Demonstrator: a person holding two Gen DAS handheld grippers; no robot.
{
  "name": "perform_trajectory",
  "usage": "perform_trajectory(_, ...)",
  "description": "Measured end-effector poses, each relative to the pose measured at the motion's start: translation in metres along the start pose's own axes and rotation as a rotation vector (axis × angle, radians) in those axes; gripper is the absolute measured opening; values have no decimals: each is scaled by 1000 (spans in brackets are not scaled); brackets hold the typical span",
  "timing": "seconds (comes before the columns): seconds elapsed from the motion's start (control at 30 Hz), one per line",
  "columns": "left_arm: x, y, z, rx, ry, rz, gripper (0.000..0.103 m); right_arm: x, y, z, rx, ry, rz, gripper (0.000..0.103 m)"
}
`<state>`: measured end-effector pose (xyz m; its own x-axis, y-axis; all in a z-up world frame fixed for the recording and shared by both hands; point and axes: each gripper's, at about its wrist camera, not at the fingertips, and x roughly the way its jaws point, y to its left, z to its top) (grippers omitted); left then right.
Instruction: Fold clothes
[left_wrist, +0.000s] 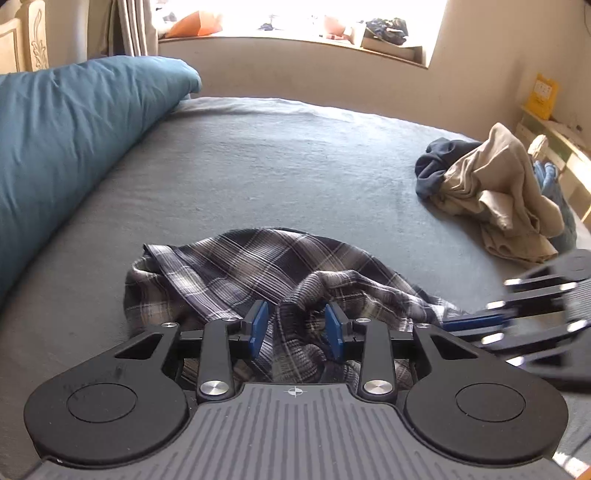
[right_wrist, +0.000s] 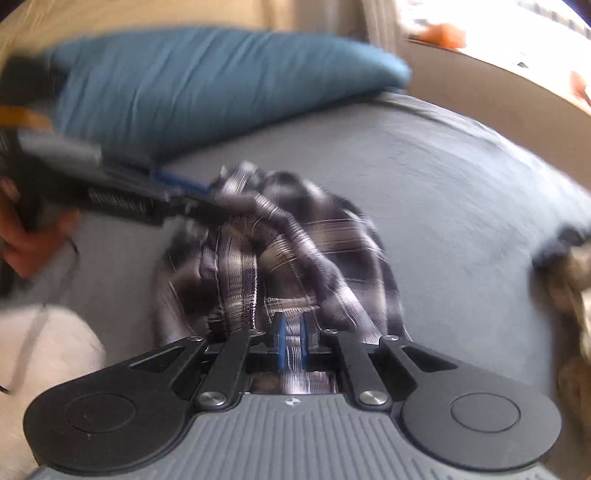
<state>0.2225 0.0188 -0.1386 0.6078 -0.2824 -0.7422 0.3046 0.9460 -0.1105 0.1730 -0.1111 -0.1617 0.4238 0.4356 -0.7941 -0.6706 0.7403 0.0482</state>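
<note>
A crumpled plaid garment (left_wrist: 266, 273) lay on the grey bed (left_wrist: 295, 166). The left gripper (left_wrist: 296, 326) stood over its near edge, jaws parted with loose cloth between them, unpinched. The right gripper (right_wrist: 291, 338) had its jaws clamped on a fold of the same garment.

Bed (left_wrist: 258, 155) w/ plaid shirt (left_wrist: 258, 266), clothes pile (left_wrist: 498, 195)

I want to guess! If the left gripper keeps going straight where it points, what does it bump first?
Probably the plaid shirt: the left gripper is open and bunched cloth lies right between and ahead of its fingers.
</note>
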Motion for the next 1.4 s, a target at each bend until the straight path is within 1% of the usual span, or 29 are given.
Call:
perform_trajectory(0.1, 8, 2, -5, -4, 22, -8, 34, 24, 11, 0, -107, 70, -27, 11)
perform_trajectory(0.17, 13, 4, -8, -2, 39, -17, 34, 30, 17, 1, -162, 80, -39, 14)
perform_trajectory(0.2, 15, 5, -9, 1, 48, -22, 34, 30, 18, 2, -177, 78, -40, 20)
perform_trajectory(0.23, 17, 6, -11, 5, 53, -26, 34, 30, 19, 3, -185, 73, -39, 24)
perform_trajectory(0.27, 19, 6, -11, 10, 53, -28, 34, 29, 19, 4, -192, 68, -38, 32)
perform_trajectory(0.3, 20, 6, -12, 15, 53, -30, 34, 29, 19, 4, -200, 62, -42, 36)
perform_trajectory(0.33, 21, 6, -12, 20, 54, -32, 34, 29, 19, 4, -208, 55, -49, 36)
perform_trajectory(0.4, 23, 7, -11, 15, 52, -40, 34, 35, 18, 3, -223, 67, -64, 37)
perform_trajectory(0.47, 24, 8, -10, 8, 51, -57, 34, 47, 19, 0, -253, 93, -97, 37)
perform_trajectory(0.53, 23, 6, -7, 12, 42, -62, 34, 56, 22, -3, -287, 100, -135, 36)
perform_trajectory(0.6, 21, 5, -4, 15, 29, -55, 34, 55, 21, -1, -274, 90, -140, 24)
perform_trajectory(0.63, 20, 7, -2, 7, 23, -55, 34, 49, 20, 2, -251, 67, -142, 18)
perform_trajectory(0.67, 18, 10, -1, -12, 17, -57, 34, 42, 18, 5, -223, 36, -145, 11)
perform_trajectory(0.77, 18, 24, 3, -101, 14, -70, 34, 9, 6, 10, -146, -50, -174, 5)
perform_trajectory(0.8, 18, 29, 4, -135, 15, -76, 34, -1, -4, 12, -94, -79, -156, 5)
perform_trajectory(0.93, 20, 52, 4, -292, 28, -123, 34, -37, -52, 18, 153, -193, -40, 5)
perform_trajectory(1.0, 21, 56, 4, -319, 41, -130, 34, -37, -75, 17, 279, -226, 7, 4)
perform_trajectory(1.03, 21, 57, 4, -329, 48, -133, 34, -31, -84, 18, 338, -227, 24, 4)
perform_trajectory(1.13, 23, 55, 6, -324, 64, -163, 34, -6, -112, 19, 517, -212, 59, 5)
perform_trajectory(1.2, 25, 51, 7, -314, 78, -185, 36, 14, -134, 13, 640, -175, 79, 5)
perform_trajectory(1.27, 32, 46, 7, -273, 109, -165, 37, 28, -147, 5, 754, -130, 93, 7)
perform_trajectory(1.33, 41, 41, 5, -238, 131, -138, 37, 33, -157, -2, 856, -145, 143, 8)
perform_trajectory(1.37, 45, 38, 4, -223, 142, -126, 37, 34, -162, -6, 906, -157, 171, 10)
perform_trajectory(1.4, 49, 36, 3, -207, 152, -114, 37, 29, -166, -10, 952, -189, 194, 17)
